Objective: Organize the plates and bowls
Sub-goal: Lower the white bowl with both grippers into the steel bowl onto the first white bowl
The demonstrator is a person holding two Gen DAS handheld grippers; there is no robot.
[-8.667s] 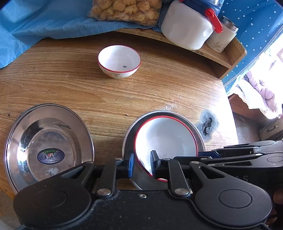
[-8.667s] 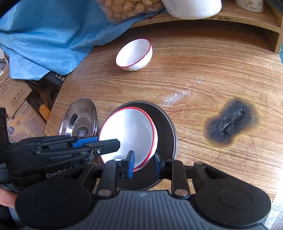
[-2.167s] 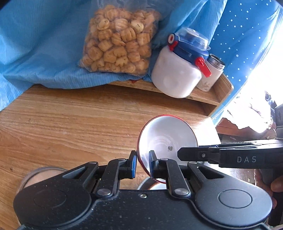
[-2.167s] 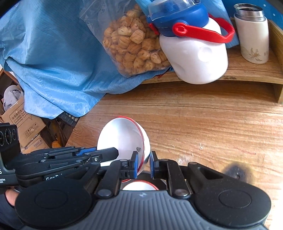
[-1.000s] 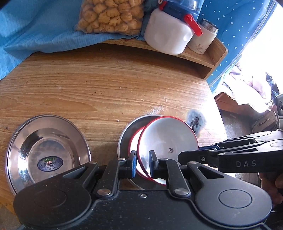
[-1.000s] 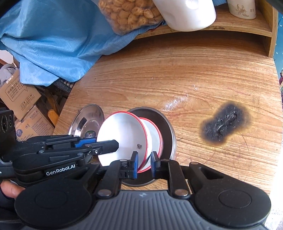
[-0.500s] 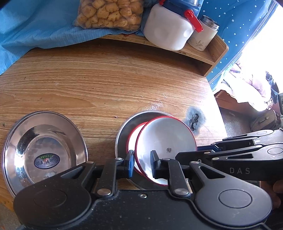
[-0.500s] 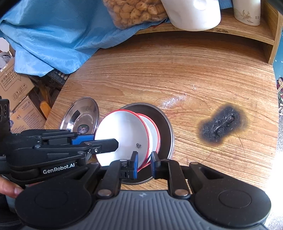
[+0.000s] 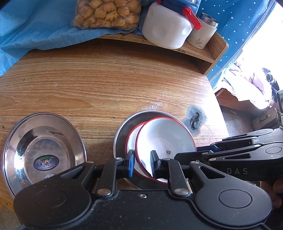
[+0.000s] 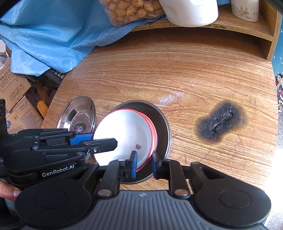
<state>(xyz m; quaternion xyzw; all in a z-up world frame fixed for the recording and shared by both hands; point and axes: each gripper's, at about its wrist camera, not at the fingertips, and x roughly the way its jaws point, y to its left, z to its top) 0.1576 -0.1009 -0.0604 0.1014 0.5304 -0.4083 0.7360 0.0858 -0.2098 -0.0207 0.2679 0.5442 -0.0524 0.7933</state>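
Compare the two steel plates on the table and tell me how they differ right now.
The left steel plate lies bare, its oval label sticker showing in the middle; the right steel plate carries two red-rimmed white bowls, one nested in the other, so its middle is hidden. The left steel plate sits by the table edge, clear of both grippers; the right steel plate lies right before the left gripper and right gripper. Both are round, shiny and flat on the wood.

Two steel plates (image 9: 43, 150) (image 9: 127, 129) and two red-rimmed white bowls (image 9: 164, 141) (image 9: 131, 139) on the table (image 9: 106, 85). Along its far edge, one snack bag (image 9: 107, 14), one white jug (image 9: 166, 33), one small canister (image 9: 203, 33).
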